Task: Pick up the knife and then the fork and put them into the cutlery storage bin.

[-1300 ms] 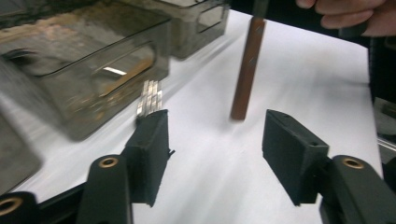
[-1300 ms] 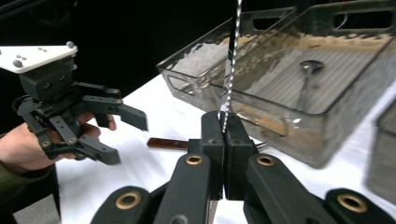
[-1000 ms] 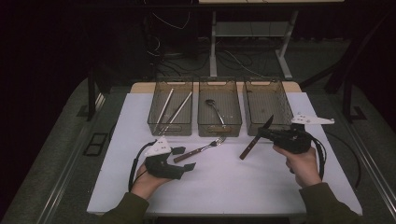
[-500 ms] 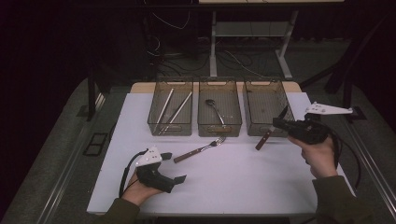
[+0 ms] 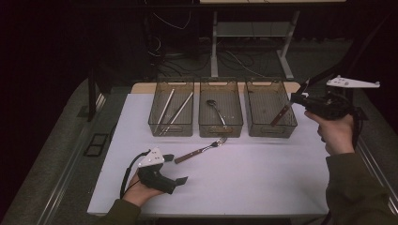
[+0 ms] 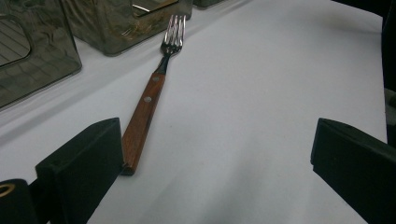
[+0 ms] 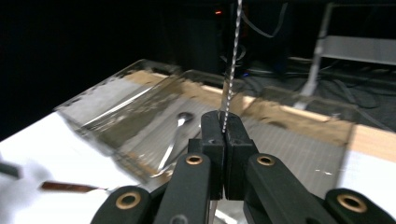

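Observation:
My right gripper (image 5: 295, 98) is shut on a knife (image 5: 280, 115), pinching the serrated blade (image 7: 231, 60) while the wooden handle hangs down and left over the right bin (image 5: 270, 125). In the right gripper view, the gripper (image 7: 224, 135) has both jaws pressed on the blade. A wooden-handled fork (image 5: 202, 151) lies on the white table. My left gripper (image 5: 175, 168) rests near the front edge. Its jaws have just been opening and now stand wide with nothing between them. In the left gripper view, the fork (image 6: 149, 98) has its handle end beside one jaw of the gripper (image 6: 215, 177).
Three clear bins stand in a row at the back. The left bin (image 5: 171, 126) holds long thin utensils, and the middle bin (image 5: 220, 127) holds a spoon (image 5: 215, 108). The white mat (image 5: 263, 178) covers the table, and dark floor with cables lies beyond.
My right gripper has carried the knife up and to the right, from over the mat to the right bin. The left gripper has drawn back from the fork's handle, jaws wider.

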A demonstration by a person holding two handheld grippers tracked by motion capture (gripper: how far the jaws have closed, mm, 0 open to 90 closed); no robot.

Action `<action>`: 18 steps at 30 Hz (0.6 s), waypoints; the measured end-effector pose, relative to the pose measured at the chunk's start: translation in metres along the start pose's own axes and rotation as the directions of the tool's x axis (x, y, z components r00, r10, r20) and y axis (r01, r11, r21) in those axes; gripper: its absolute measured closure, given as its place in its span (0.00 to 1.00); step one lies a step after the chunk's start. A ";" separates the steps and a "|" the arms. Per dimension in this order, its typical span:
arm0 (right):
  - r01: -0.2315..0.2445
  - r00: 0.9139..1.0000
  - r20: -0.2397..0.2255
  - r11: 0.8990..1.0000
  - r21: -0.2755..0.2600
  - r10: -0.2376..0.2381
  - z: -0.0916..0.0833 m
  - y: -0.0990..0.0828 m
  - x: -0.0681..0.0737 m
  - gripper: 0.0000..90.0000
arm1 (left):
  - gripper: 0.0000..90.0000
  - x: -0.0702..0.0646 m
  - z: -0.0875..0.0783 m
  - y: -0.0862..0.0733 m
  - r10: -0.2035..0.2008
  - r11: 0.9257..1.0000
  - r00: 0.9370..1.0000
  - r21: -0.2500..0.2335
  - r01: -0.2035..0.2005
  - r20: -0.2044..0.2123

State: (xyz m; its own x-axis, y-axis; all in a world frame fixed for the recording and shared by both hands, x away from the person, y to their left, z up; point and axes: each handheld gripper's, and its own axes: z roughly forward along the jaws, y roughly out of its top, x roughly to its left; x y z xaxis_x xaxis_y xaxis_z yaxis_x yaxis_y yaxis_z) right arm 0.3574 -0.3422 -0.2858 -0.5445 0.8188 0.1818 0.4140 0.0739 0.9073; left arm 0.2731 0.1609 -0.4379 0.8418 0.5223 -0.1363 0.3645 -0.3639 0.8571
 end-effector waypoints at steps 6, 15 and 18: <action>0.003 0.996 0.091 1.000 0.020 -0.005 0.006 0.013 -0.021 0.99 | 0.02 0.000 0.000 0.001 0.007 1.000 1.000 0.006 -0.007 0.005; -0.002 0.985 0.168 0.987 0.163 -0.025 0.030 0.007 -0.042 0.99 | 0.02 -0.001 0.001 0.000 0.006 1.000 1.000 0.006 -0.006 0.011; 0.008 0.983 0.178 0.976 0.220 -0.048 0.037 0.002 -0.045 0.99 | 0.02 -0.001 0.001 0.000 0.005 1.000 1.000 0.006 -0.005 0.014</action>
State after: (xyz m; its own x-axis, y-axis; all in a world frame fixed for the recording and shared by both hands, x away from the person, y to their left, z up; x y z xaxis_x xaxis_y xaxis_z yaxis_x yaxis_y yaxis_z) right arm 0.4096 -0.3575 -0.3056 -0.4252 0.9026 0.0673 0.5597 0.2037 0.8033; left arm 0.2724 0.1592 -0.4384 0.8489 0.5100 -0.1389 0.3627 -0.3707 0.8550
